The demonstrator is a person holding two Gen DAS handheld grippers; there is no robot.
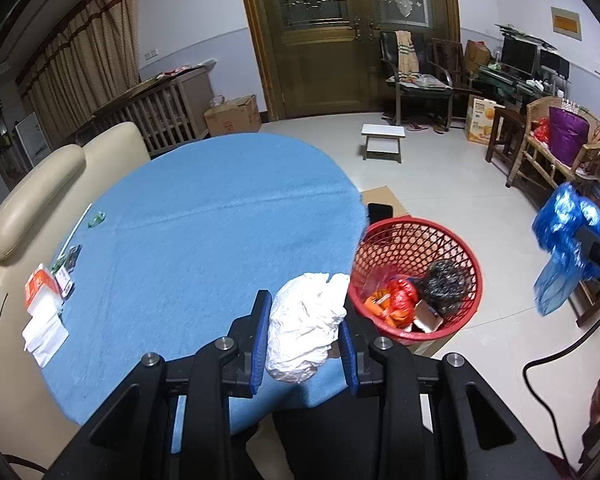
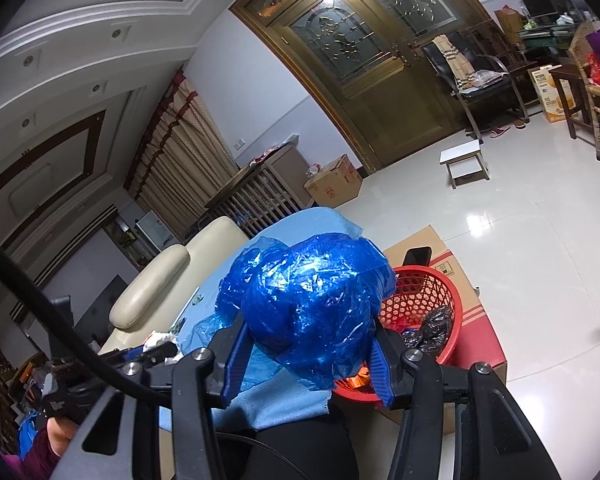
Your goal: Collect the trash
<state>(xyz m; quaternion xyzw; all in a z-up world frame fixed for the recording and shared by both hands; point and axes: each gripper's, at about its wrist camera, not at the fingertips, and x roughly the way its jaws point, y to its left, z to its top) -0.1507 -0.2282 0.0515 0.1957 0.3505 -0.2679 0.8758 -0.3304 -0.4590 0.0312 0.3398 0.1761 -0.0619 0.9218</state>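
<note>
Cream sofa (image 1: 36,184), brown double door (image 1: 320,36), perhaps monitors (image 1: 518,56)

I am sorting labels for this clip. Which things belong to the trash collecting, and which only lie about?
Belong to the job:
white crumpled paper, in left gripper
blue plastic bag, in right gripper
red basket

Lying about:
white stool
cardboard box

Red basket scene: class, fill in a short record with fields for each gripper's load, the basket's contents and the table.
left gripper: shut on crumpled white paper, above the table's near edge
right gripper: shut on blue plastic bag, bunched between the fingers
red basket: beside the table, on a cardboard box; holds orange, red and black trash
table: round, blue cloth; small packets and papers at its left edge
</note>
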